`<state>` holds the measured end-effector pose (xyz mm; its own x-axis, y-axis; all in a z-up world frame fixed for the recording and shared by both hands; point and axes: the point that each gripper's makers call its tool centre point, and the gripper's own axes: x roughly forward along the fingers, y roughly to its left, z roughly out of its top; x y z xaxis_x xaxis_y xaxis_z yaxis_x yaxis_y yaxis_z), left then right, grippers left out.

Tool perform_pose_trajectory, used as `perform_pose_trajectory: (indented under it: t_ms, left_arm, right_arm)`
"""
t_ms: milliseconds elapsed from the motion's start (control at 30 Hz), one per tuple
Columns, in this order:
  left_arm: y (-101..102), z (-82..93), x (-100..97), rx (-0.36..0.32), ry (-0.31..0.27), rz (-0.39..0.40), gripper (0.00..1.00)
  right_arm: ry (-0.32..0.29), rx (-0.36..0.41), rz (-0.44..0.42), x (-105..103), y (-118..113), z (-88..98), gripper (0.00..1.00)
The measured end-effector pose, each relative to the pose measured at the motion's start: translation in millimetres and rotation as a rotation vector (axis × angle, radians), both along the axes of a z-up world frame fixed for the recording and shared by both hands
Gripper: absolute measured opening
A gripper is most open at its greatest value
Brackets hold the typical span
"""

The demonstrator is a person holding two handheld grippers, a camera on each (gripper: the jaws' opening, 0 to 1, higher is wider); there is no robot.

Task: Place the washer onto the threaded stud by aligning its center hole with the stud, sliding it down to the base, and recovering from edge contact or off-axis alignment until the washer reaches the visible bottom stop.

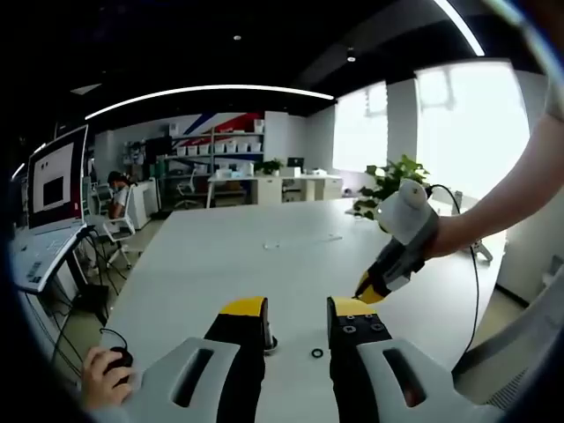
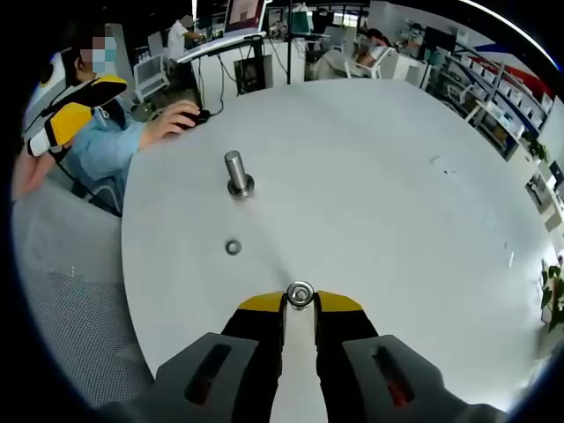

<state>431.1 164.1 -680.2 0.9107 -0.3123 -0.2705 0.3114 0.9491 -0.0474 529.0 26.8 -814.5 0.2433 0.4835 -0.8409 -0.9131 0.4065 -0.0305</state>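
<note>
Right tongs (image 2: pixel 300 301) pinch a washer (image 2: pixel 300 294); stud (image 2: pixel 237 174) upright at 11 o'clock. Left tongs (image 1: pixel 298 319) open, empty. Carry step; next, centre hole over stud

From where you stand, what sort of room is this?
Probably an open-plan office or lab: a large white table, a monitor on a side desk, and shelves of white boxes along the far wall.

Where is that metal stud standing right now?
In the right gripper view, the stud stands upright on the white table, beyond a loose washer.
</note>
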Motion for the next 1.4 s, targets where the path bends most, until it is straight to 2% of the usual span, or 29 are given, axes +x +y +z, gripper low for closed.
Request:
perform_pose_trajectory:
  t_ms: [1033, 1400]
  left_arm:
    - [3.8, -1.6, 0.5, -0.004, 0.006, 0.013, 0.25]
    - [4.2, 1.2, -0.1, -0.012, -0.002, 0.015, 0.25]
  right_arm:
    - [0.024, -0.004, 0.002, -1.7, -2.7, -4.9, 0.16]
    - [0.030, -0.004, -0.010, -11.4, -4.1, -4.5, 0.16]
